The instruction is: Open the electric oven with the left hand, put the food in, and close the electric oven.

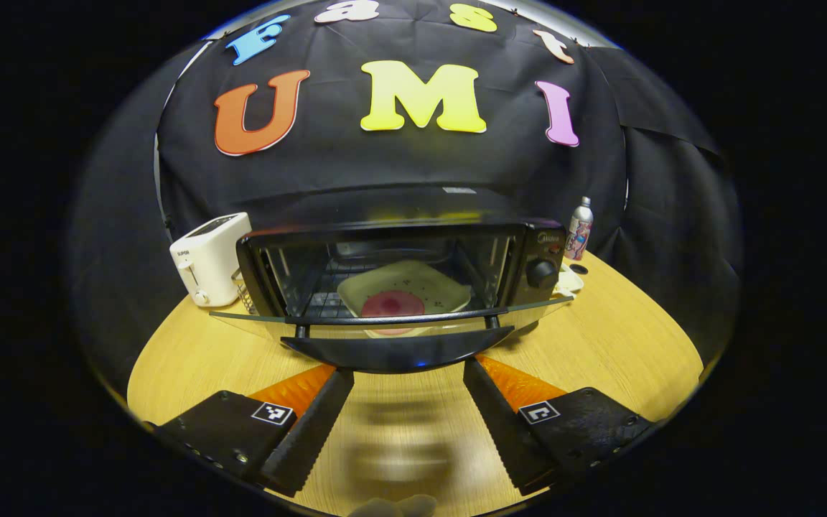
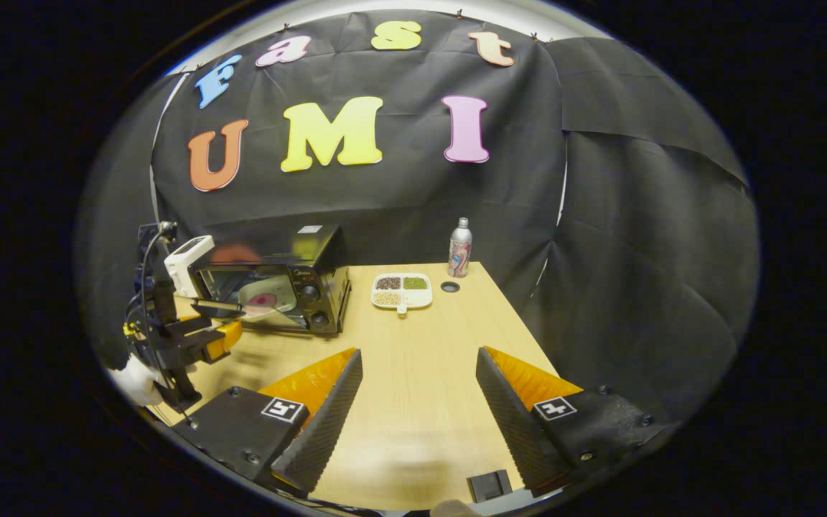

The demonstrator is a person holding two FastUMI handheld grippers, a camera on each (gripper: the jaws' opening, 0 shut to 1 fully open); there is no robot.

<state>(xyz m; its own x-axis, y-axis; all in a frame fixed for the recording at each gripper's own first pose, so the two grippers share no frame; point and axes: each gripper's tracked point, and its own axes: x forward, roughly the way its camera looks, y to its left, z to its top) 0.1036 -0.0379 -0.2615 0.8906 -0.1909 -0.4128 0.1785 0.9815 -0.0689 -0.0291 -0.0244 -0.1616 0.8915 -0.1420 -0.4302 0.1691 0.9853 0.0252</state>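
Light wooden table (image 2: 421,373) carries black electric oven (image 2: 291,276), white toaster (image 1: 209,260), white divided snack tray (image 2: 402,291), silver printed bottle (image 2: 460,248).

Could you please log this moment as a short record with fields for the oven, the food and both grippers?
oven: black electric oven on the wooden table, glass door lowered, roughly level
food: pink round piece on a pale plate inside, on the rack
left gripper: open, just in front of the door handle, not touching it
right gripper: open, holding nothing, over bare table
nearby: white toaster, spray can, divided dish
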